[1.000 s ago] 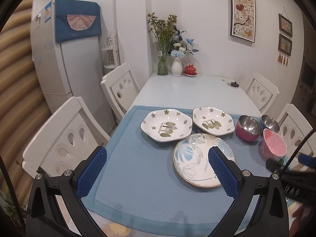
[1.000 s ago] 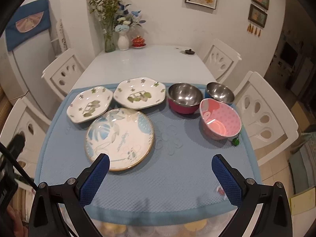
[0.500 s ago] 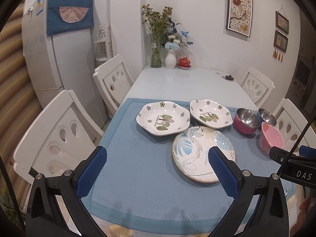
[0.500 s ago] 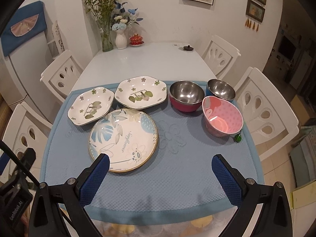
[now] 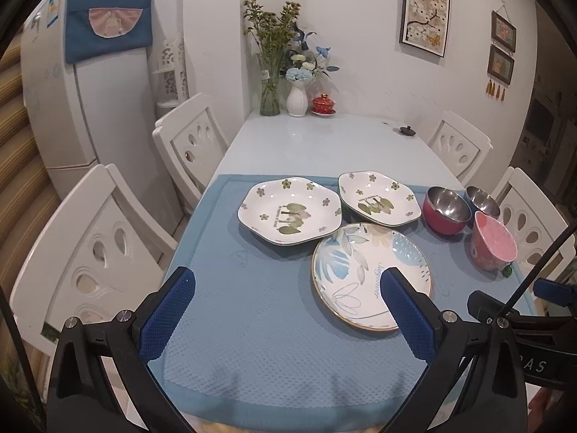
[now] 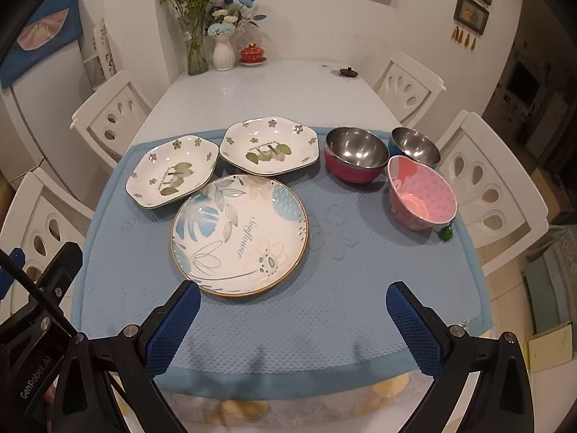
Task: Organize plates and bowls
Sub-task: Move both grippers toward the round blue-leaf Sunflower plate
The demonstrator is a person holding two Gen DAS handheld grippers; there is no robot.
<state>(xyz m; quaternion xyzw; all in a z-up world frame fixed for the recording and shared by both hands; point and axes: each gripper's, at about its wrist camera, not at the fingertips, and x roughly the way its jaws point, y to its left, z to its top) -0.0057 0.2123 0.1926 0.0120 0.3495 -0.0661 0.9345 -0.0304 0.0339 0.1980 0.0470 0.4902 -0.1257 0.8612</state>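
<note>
Right wrist view shows my right gripper (image 6: 293, 315) with jaws spread wide and empty, hovering over the near edge of the blue mat (image 6: 324, 306). My left gripper (image 5: 286, 308) is spread and empty too. I judge nothing is sorted yet: the round leaf plate (image 6: 239, 234) lies nearest, two flowered dishes (image 6: 173, 175) (image 6: 268, 149) just behind, and the red bowl (image 6: 355, 155), blue bowl (image 6: 414, 144) and tilted pink bowl (image 6: 422, 198) cluster far right, apparently grouped by kind for stacking.

The white surface (image 6: 274, 90) carries a blue mat (image 6: 324, 288) near; two vases (image 6: 223, 52) and a red cup (image 6: 251, 54) stand far left.
</note>
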